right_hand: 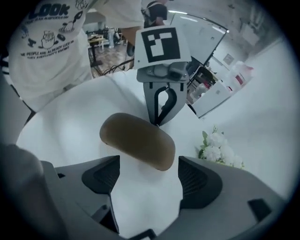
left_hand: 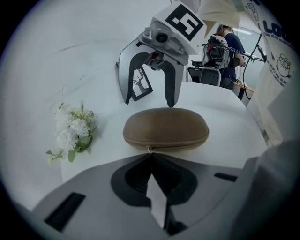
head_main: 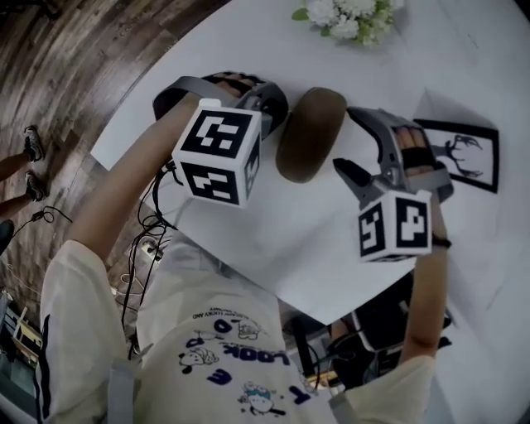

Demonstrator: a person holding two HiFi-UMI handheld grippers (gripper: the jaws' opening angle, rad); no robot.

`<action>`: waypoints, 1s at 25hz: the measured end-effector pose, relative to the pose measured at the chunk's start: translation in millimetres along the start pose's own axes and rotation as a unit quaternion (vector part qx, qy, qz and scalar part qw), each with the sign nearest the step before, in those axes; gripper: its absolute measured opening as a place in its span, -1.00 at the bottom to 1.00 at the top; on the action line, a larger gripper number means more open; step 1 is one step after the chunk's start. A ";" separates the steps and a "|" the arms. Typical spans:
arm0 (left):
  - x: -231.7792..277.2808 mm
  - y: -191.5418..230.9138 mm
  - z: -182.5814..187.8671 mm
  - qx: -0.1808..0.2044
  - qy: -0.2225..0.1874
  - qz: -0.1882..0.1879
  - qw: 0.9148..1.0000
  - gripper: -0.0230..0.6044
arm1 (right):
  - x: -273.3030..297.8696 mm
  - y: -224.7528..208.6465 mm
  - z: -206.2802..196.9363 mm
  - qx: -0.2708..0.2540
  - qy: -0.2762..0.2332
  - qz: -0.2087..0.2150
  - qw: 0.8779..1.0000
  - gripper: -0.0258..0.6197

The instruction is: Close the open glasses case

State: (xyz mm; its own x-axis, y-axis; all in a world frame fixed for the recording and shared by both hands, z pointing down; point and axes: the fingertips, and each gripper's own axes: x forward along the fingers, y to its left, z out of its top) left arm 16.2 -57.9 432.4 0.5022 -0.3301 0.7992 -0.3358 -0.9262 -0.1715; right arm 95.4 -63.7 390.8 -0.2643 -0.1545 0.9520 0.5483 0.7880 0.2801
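The brown glasses case (head_main: pixel 310 132) lies with its lid down on the white table (head_main: pixel 273 240). My left gripper (left_hand: pixel 151 155) is shut with nothing held. Its tips rest at the case's (left_hand: pixel 165 129) near seam, beside the small zip pull. From the right gripper view, that left gripper (right_hand: pixel 157 123) meets the far edge of the case (right_hand: pixel 137 140). My right gripper (right_hand: pixel 148 164) is open, its fingers standing just short of the case on the opposite side. In the head view the left gripper (head_main: pixel 277 116) and right gripper (head_main: pixel 345 138) flank the case.
A small bunch of white flowers (head_main: pixel 348 16) lies at the table's far side. A black-framed deer picture (head_main: pixel 460 153) lies to the right of the case. The table's near edge runs close to the person's body, with wooden floor to the left.
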 end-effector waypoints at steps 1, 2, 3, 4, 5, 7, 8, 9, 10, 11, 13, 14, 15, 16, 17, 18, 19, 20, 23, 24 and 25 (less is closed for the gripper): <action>0.2 0.1 0.8 -0.003 -0.002 0.000 1.000 -0.92 | 4.6 -2.2 0.4 -0.025 0.009 -0.006 1.000 0.21; 0.2 -0.1 1.7 -0.006 -0.003 0.001 1.000 -0.92 | 9.7 -3.2 2.8 -0.054 0.017 -0.012 0.998 0.21; 0.0 -0.5 2.5 -0.009 -0.005 0.001 1.000 -0.92 | 14.7 -3.2 6.0 -0.083 0.024 -0.015 0.996 0.21; -0.2 -1.3 2.9 -0.012 -0.007 -0.001 1.000 -0.92 | 19.5 -2.4 8.5 -0.109 0.031 -0.018 0.993 0.21; -0.5 -2.4 3.1 -0.015 -0.009 -0.003 1.000 -0.92 | 23.9 -1.5 10.1 -0.128 0.036 -0.019 0.991 0.21; -1.1 -5.2 3.1 -0.017 -0.012 -0.004 1.000 -0.92 | 30.3 -1.1 11.7 -0.148 0.037 -0.023 0.988 0.21; -1.6 -6.1 2.9 -0.016 -0.013 -0.001 1.000 -0.92 | 31.6 -1.6 12.4 -0.151 0.035 -0.026 0.988 0.21; -2.3 -6.6 2.6 -0.014 -0.012 0.003 1.000 -0.92 | 31.9 -2.2 12.8 -0.150 0.033 -0.028 0.988 0.21; -3.4 -6.8 2.5 -0.013 -0.012 0.005 1.000 -0.92 | 31.9 -2.5 12.8 -0.149 0.033 -0.030 0.988 0.21; -4.5 -7.2 2.6 -0.014 -0.013 0.007 1.000 -0.92 | 31.9 -2.6 12.6 -0.147 0.034 -0.033 0.988 0.21; -6.4 -9.6 3.6 -0.015 -0.014 0.007 1.000 -0.92 | 31.8 -2.4 11.7 -0.142 0.037 -0.036 0.988 0.21; -7.1 -12.5 4.0 -0.014 -0.014 0.005 1.000 -0.92 | 31.8 -2.4 11.5 -0.140 0.038 -0.037 0.989 0.21; -7.7 -16.6 4.1 -0.012 -0.014 0.002 1.000 -0.92 | 31.9 -2.6 11.5 -0.138 0.038 -0.037 0.989 0.21; -8.4 -21.9 4.0 -0.010 -0.015 -0.001 1.000 -0.92 | 32.1 -2.7 11.6 -0.135 0.038 -0.037 0.989 0.21; -9.3 -27.8 3.8 -0.011 -0.016 -0.005 1.000 -0.92 | 32.3 -2.7 11.9 -0.132 0.037 -0.036 0.990 0.21; -10.5 -34.3 3.7 -0.014 -0.018 -0.010 1.000 -0.92 | 32.5 -2.6 12.0 -0.128 0.036 -0.036 0.990 0.21; -11.8 -41.6 3.9 -0.019 -0.020 -0.015 1.000 -0.92 | 32.6 -2.6 12.0 -0.124 0.036 -0.037 0.991 0.21; -13.0 -49.5 4.3 -0.024 -0.022 -0.020 0.999 -0.92 | 32.6 -2.8 12.0 -0.120 0.037 -0.038 0.991 0.21; -16.7 -73.5 5.0 -0.040 -0.025 -0.029 0.998 -0.92 | 31.7 -3.2 12.4 -0.103 0.043 -0.043 0.993 0.21; -17.9 -79.8 5.1 -0.046 -0.024 -0.027 0.998 -0.92 | 31.4 -2.9 12.7 -0.096 0.046 -0.045 0.993 0.21; -19.2 -84.3 4.9 -0.052 -0.023 -0.021 0.998 -0.92 | 31.0 -2.4 13.1 -0.089 0.050 -0.046 0.994 0.21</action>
State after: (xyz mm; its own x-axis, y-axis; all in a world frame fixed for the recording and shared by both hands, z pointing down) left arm 38.8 25.6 428.7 0.5525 -0.3022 0.7768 -0.3935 -0.9161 -0.0765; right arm 75.5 -62.5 418.1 -0.2453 -0.2867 0.9261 0.6588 0.6515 0.3762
